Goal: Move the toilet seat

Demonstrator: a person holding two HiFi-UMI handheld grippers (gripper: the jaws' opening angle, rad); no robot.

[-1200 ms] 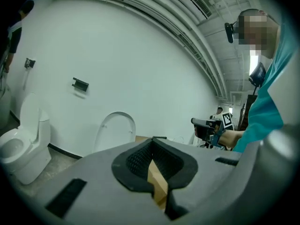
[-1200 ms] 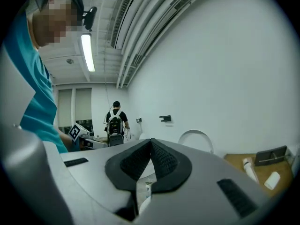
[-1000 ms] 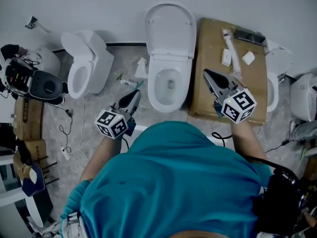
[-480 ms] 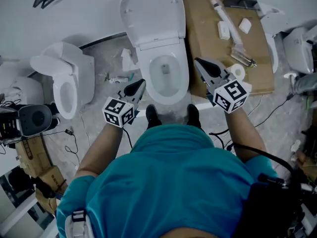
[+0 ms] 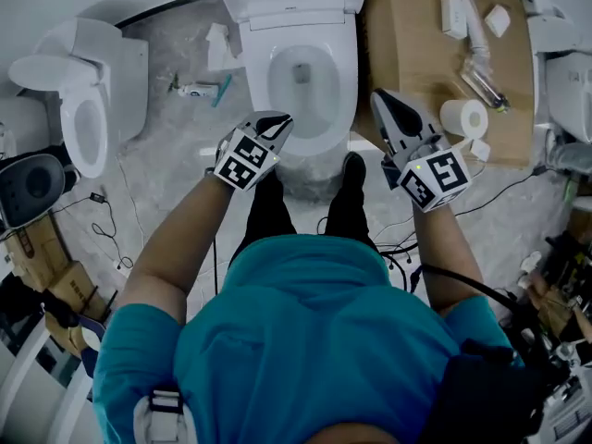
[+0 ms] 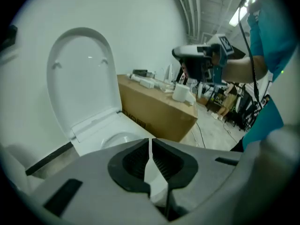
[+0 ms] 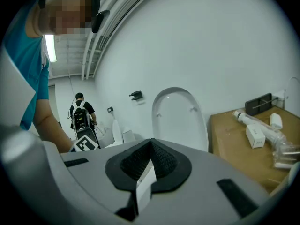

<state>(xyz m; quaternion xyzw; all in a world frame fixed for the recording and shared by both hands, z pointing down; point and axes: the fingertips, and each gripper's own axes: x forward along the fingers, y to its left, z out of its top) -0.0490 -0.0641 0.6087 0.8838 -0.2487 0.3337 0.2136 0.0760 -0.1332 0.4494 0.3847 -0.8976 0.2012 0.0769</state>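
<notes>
A: Where's the toilet seat (image 6: 82,74)?

B: Up on its hinge, standing upright at the back of the bowl (image 5: 301,86), close against the wall (image 7: 211,41). Nothing touches it.

A: And the tools?

B: The left tool (image 5: 276,123) hangs near the bowl's front left rim and the right tool (image 5: 387,104) just off its right side. Both have their jaws pressed together with nothing in them.

A: So how should the step go?

B: I'd say this is the approach. Shut jaws can't take the rim, so I'd open one tool, reach for the top or side edge of the seat, and close on it squarely. Then I'd swing it down along the hinge's arc and not tug it outward. It looks smooth and glossy, so a shallow pinch may slip and let it drop. The other tool could steady it from beneath.

A: What about the surroundings?

B: The floor (image 5: 176,155) is grey and mottled, with cables (image 5: 111,239) trailing along its left side. A cardboard box (image 5: 416,72) sits right beside the bowl and carries a paper roll (image 5: 462,117) and some fittings. A second toilet (image 5: 79,91) stands well off to the left. The right tool has little room on the box side.
</notes>
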